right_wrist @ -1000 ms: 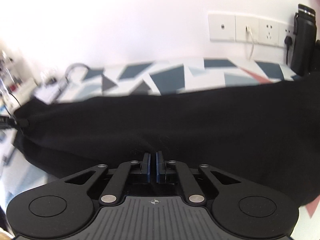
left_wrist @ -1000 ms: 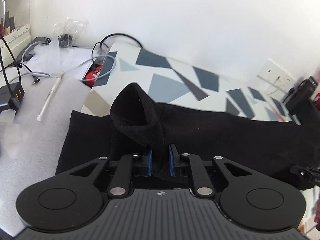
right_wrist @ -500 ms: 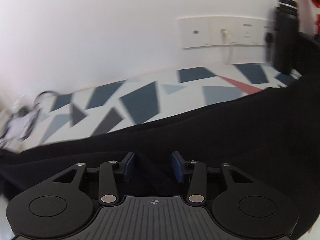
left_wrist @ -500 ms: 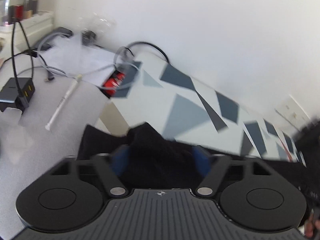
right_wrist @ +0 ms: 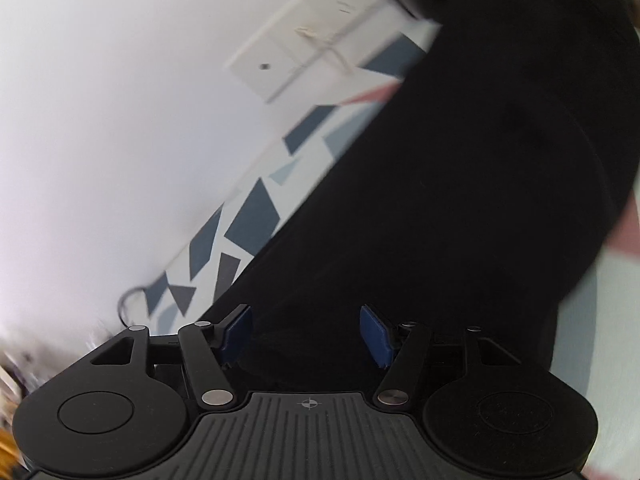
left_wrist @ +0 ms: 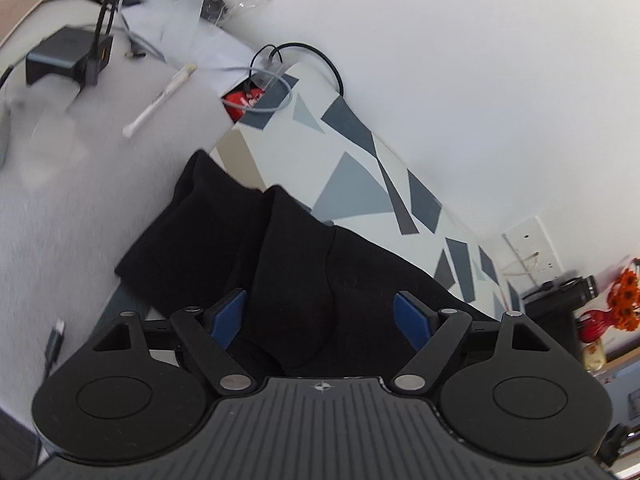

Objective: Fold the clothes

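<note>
Black garment (left_wrist: 304, 264) lies folded on a geometric-patterned cloth (left_wrist: 352, 184) running along the white wall (left_wrist: 440, 60). Left gripper (left_wrist: 325, 318) spread wide, released, cloth bunched between the blue pads untouched. Right gripper (right_wrist: 305, 334) opening, garment (right_wrist: 460, 200) between the jaws, not pinched. Far left: grey tabletop (left_wrist: 80, 184) with charger (left_wrist: 66, 58), cables, white pen (left_wrist: 160, 100). Wall sockets (right_wrist: 304, 52) far right, orange flowers (left_wrist: 624, 294) beside them.
</note>
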Available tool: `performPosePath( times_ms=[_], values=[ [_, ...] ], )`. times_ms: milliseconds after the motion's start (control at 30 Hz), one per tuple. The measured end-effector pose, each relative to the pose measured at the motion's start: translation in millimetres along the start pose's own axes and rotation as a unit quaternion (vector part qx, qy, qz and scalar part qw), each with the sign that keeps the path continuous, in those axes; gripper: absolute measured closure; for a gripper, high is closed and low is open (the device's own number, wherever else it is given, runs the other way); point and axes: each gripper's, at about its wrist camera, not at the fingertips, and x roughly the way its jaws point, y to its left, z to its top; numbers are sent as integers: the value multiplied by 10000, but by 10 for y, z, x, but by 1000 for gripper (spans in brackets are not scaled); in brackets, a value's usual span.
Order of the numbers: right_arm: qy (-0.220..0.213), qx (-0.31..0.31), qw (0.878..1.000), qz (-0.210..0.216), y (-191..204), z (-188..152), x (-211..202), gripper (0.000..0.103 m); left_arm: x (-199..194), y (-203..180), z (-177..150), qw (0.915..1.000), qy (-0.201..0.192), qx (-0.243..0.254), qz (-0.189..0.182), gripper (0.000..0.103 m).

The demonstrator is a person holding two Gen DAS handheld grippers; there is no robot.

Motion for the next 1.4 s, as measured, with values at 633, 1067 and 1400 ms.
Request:
performPosePath(
  times_ms=[633,1067,1400],
  values=[
    [381,2000,9767,673,-343,-402,150,57,-216,115,-75,9997,-106,-164,-134,25],
    [-111,1501,9858,746,-170,-147,80,96,139,84,-370,9974,280,-456,-488,37],
    [-164,1445,9868,717,-225,-48,2,96,194,127,-142,9926,-464,-797,-794,40]
  ],
)
